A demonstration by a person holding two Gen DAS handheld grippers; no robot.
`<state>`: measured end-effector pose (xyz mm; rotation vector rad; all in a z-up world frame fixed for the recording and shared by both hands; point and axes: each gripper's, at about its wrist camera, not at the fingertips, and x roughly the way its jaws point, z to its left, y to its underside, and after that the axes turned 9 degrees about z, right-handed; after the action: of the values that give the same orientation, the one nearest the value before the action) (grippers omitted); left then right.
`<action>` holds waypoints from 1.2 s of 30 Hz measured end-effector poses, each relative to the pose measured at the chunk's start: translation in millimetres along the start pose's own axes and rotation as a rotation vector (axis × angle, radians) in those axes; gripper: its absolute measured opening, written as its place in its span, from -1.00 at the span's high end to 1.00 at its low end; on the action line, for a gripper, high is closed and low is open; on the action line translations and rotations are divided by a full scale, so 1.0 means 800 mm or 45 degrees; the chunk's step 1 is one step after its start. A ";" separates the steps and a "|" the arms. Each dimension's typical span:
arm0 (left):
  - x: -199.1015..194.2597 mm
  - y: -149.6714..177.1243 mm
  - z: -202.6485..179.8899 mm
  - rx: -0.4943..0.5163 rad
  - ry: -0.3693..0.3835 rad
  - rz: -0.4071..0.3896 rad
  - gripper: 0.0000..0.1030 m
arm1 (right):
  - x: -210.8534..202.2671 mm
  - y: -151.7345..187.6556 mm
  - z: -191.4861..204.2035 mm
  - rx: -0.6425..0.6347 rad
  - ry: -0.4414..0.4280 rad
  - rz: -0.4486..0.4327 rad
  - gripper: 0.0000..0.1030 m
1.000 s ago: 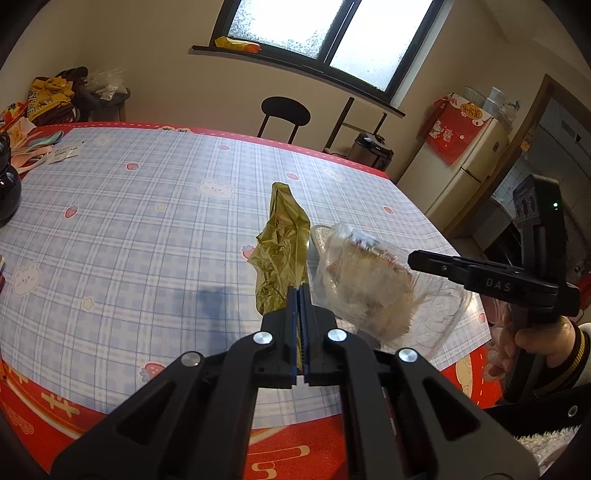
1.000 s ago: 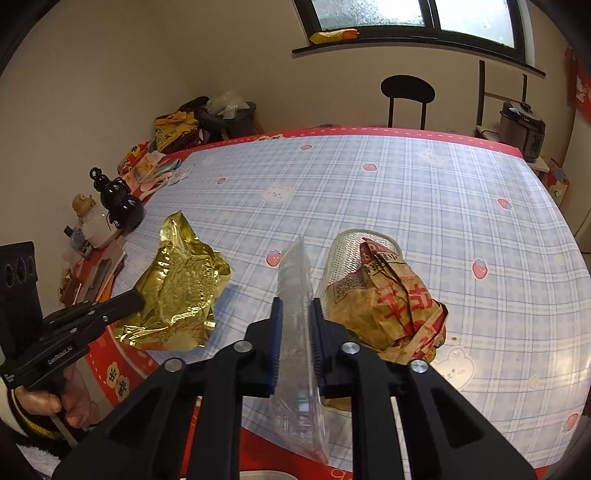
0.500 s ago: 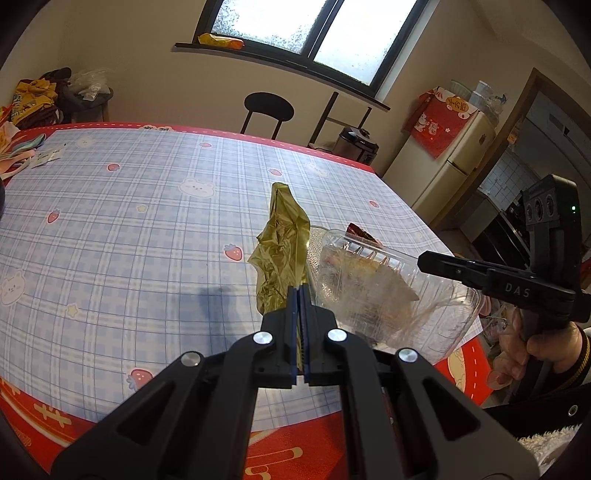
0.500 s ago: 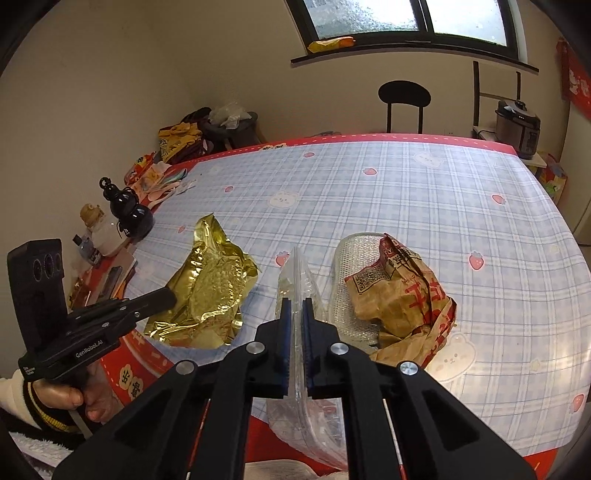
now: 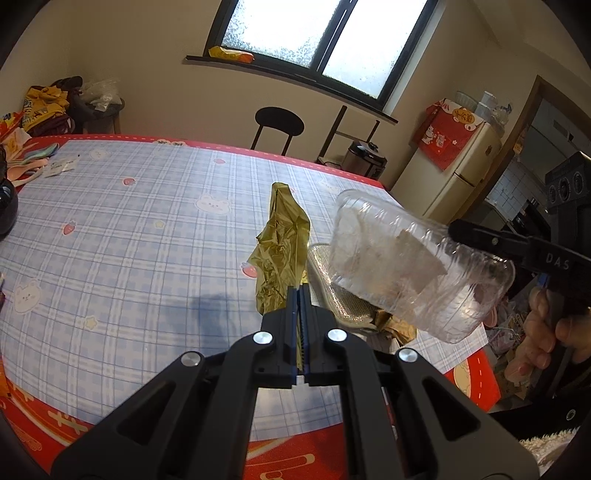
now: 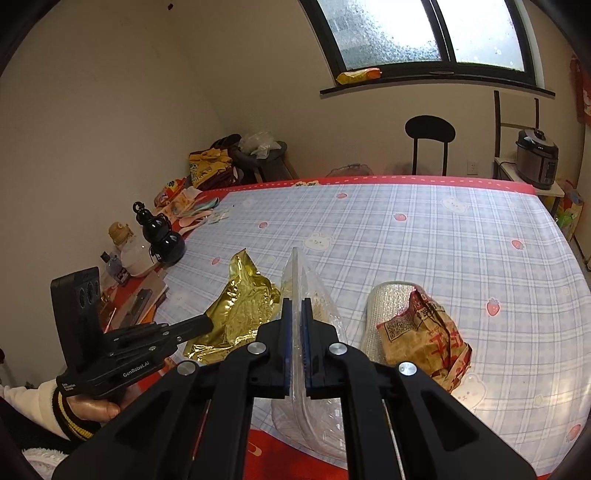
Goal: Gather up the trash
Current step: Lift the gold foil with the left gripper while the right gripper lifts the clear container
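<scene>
Left wrist view, item one: your gold foil wrapper (image 5: 282, 251), pinched at its near end between the pressed-together left tongs (image 5: 300, 295), stands up crumpled over the checked tabletop (image 5: 129, 236). Item two: clear plastic container (image 5: 410, 269), tilted and off the tabletop, its rim clamped in your right tongs (image 5: 456, 230), just right of the wrapper. Item three: brown paper bag (image 6: 424, 343) with red print, lying on the tabletop against a silvery textured tray (image 6: 376, 314), right of the container.

Right wrist view confirms: right tongs (image 6: 295, 314) pinch the container's thin clear edge (image 6: 295, 280); left tongs (image 6: 207, 325) meet the gold wrapper (image 6: 240, 310).

Surroundings: black gourd-shaped bottle (image 6: 160, 236) at the tabletop's left edge, black chair (image 5: 279, 123) beyond the far side, window (image 5: 314, 33) above, fridge (image 5: 458, 173) far right.
</scene>
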<state>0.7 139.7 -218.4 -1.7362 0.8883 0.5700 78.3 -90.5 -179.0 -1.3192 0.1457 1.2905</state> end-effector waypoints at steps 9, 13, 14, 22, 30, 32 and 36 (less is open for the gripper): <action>-0.023 -0.023 0.002 -0.005 0.007 -0.069 0.89 | -0.045 -0.016 -0.029 0.039 0.083 -0.103 0.88; -0.028 -0.035 -0.008 0.021 0.034 -0.092 0.89 | -0.070 -0.017 -0.052 0.074 0.159 -0.136 0.88; -0.027 -0.039 -0.011 0.029 0.042 -0.094 0.89 | -0.075 -0.016 -0.057 0.081 0.173 -0.145 0.88; -0.014 -0.063 -0.067 0.096 0.076 -0.114 0.89 | -0.130 0.004 -0.121 0.169 0.250 -0.210 0.88; 0.017 -0.078 -0.162 0.134 0.115 -0.110 0.89 | -0.195 0.030 -0.199 0.235 0.286 -0.260 0.88; 0.025 -0.078 -0.190 0.148 0.124 -0.106 0.89 | -0.214 0.038 -0.225 0.262 0.299 -0.278 0.88; 0.044 -0.078 -0.247 0.183 0.142 -0.089 0.89 | -0.253 0.054 -0.275 0.317 0.333 -0.323 0.88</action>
<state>62.1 -46.0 -142.2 -1.6735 0.9198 0.3576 94.1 -389.5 -137.1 -1.2418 0.3018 0.8536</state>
